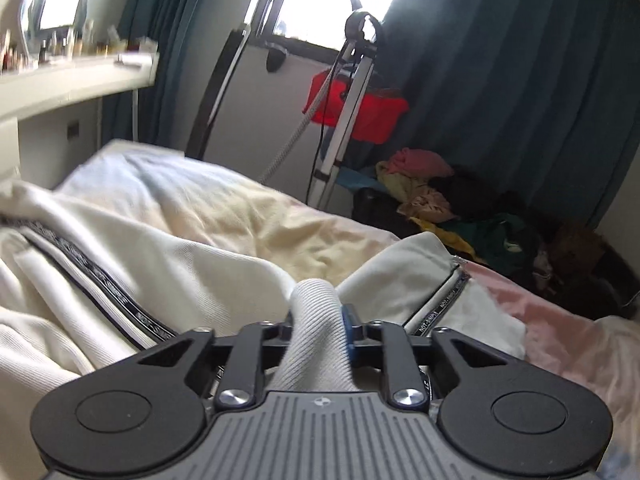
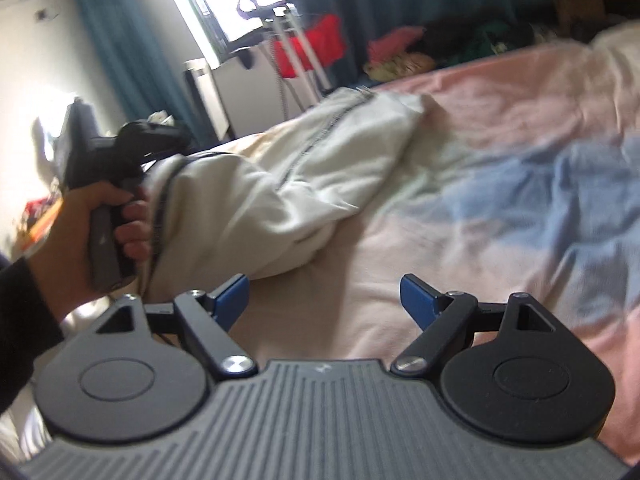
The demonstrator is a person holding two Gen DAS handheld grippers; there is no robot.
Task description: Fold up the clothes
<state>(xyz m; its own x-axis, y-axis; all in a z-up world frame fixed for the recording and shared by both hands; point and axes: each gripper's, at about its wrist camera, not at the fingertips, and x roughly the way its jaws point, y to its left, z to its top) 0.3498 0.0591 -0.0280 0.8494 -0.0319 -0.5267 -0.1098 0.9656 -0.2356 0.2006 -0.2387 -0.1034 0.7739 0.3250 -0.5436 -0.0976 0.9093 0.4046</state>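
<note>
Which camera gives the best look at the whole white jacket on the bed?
The right wrist view: the white jacket lies bunched across the bedsheet, nearly all visible. The left wrist view shows only close folds and printed trim, with the left gripper shut on a ribbed edge.

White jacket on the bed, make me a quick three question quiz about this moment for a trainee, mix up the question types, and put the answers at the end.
1. True or false: the left gripper is shut on a fold of the white jacket.
2. Multiple choice: the right gripper is A) shut on the jacket, B) open with nothing between its fingers, above the bedsheet, C) shut on the red bin.
3. Fill in: beyond the bed's far edge lies a pile of clothes, in front of the dark teal ____.

Key:
1. True; ribbed white fabric is pinched between its fingers.
2. B.
3. Curtain.
</note>
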